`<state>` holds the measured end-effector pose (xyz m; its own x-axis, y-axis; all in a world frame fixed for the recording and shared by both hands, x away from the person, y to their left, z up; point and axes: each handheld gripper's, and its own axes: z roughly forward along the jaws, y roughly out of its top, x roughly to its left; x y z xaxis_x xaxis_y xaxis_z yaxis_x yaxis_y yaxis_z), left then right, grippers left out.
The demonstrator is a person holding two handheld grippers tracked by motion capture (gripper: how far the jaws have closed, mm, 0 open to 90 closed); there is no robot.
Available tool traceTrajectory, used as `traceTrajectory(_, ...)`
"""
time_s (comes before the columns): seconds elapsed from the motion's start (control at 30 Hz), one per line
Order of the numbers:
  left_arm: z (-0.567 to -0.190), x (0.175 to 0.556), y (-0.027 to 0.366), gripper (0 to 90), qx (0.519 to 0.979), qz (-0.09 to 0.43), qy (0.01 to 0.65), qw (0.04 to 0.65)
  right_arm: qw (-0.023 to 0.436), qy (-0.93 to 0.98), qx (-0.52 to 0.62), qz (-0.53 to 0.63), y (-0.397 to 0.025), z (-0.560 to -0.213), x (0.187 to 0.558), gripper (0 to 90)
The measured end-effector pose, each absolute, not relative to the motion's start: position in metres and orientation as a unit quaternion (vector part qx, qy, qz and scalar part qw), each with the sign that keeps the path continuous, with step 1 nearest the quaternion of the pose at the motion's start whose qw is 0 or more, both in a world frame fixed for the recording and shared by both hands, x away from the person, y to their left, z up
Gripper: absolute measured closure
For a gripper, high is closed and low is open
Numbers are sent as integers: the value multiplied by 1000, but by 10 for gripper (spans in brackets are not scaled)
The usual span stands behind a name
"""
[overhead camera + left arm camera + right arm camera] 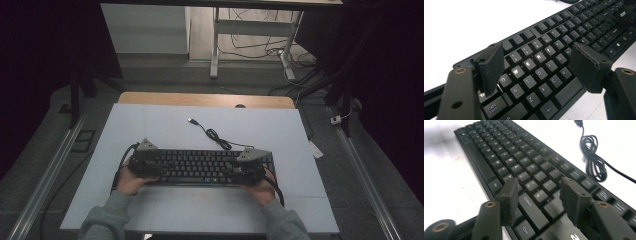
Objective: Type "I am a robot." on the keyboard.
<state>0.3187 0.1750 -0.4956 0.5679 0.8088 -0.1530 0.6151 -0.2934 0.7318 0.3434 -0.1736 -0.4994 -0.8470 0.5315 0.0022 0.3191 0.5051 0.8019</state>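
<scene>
Grey sleeves enter at the near edge of the high view; each hand holds one tool over an end of the black keyboard [200, 167]. Left tool [150, 167]: jaws spread wide, holding nothing, poised above the letter keys at the keyboard's left end. In the left gripper view the left tool [537, 62] straddles the Q-W-E-R-T block, one jaw near the Tab key, the other near the V and G keys. Contact with the keys cannot be confirmed. Right tool [247, 170]: jaws likewise apart and empty, above the keyboard's right end; in the right gripper view [537, 195] keys show between them. Keyboard lies flat on the white bench [150, 130], near its front edge. Its coiled USB cable [215, 135] lies behind it on the bench.
</scene>
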Motion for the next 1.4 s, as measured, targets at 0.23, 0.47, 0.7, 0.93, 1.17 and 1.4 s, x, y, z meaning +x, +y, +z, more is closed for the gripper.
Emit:
traceTrajectory(0.23,-496,319,175,263,794,122,449,392,102,860,242,438,-162,-499,348,740)
traceTrajectory(0.47,-496,319,174,254,796,120,447,391,92,861,241,438,-147,-501,354,895)
traceTrajectory(0.7,-497,319,173,249,797,119,446,389,91,863,244,434,-130,-505,361,896)
traceTrajectory(0.93,-496,318,174,246,797,120,447,388,95,870,241,419,-114,-510,366,895)
traceTrajectory(1.17,-497,318,174,244,797,120,448,387,99,869,247,417,-105,-514,371,895)
traceTrajectory(1.4,-497,317,174,243,798,120,447,385,106,870,247,414,-102,-514,372,895)
